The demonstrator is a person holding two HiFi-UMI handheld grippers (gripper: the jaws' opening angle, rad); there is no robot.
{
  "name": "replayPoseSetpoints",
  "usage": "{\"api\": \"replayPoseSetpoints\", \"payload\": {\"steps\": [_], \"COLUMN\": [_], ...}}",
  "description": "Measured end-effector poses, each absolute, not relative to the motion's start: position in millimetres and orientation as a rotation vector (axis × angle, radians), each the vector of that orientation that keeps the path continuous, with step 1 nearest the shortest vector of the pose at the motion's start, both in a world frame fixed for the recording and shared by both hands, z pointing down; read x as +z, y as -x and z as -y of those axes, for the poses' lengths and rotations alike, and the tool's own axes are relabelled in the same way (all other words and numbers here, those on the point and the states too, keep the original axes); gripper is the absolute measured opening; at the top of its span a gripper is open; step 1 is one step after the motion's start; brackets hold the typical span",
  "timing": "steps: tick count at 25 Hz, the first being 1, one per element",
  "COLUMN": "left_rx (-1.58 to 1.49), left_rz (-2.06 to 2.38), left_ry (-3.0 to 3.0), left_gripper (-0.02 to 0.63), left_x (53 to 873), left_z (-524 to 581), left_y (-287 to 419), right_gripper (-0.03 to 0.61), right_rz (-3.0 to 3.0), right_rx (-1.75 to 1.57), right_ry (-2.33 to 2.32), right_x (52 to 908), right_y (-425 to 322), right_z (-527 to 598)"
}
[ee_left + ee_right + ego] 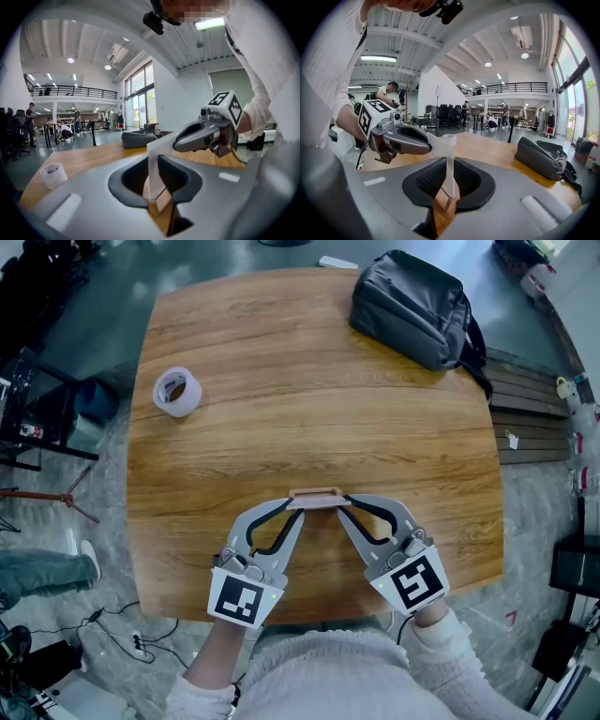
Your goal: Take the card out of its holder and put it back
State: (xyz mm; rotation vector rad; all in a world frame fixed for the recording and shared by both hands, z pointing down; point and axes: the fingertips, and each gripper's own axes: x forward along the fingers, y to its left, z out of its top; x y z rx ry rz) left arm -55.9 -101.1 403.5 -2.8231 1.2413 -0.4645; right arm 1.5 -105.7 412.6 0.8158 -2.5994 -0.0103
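Left gripper (296,509) and right gripper (346,503) pinch thin white card (446,164) in blocky wooden holder (443,202).

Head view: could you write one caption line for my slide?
Left tool and right tool each grip one end of the card holder over a wooden table.

worktop (309,399): wood-grain top with rounded corners, standing on a grey floor.
tape roll (177,392): white, lying flat on the left side, well apart from everything else.
bag (412,307): dark grey, soft, on the far right corner; its strap runs over the right edge.
holder (315,495): small wooden block near the near edge, about midway across, with the white card (157,159) standing upright in it; whether it rests on the worktop cannot be told.
rest of the top: bare wood.
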Motion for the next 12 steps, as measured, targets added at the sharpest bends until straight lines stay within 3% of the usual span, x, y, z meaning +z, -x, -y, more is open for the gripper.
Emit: {"api": "replayPoseSetpoints", "payload": {"steps": [12], "left_rx": [-0.379], "left_rz": [-1.282], "left_ry": [2.795], "left_gripper": [0.069], "left_x": [370.8], "left_z": [94.2], "left_y": [53.5], "right_gripper": [0.044], "right_rz": [2.651], "right_rx": [-0.086], "right_ry": [-0.852], "right_x": [378.2], "right_y": [-4.3], "right_z": [99.2]}}
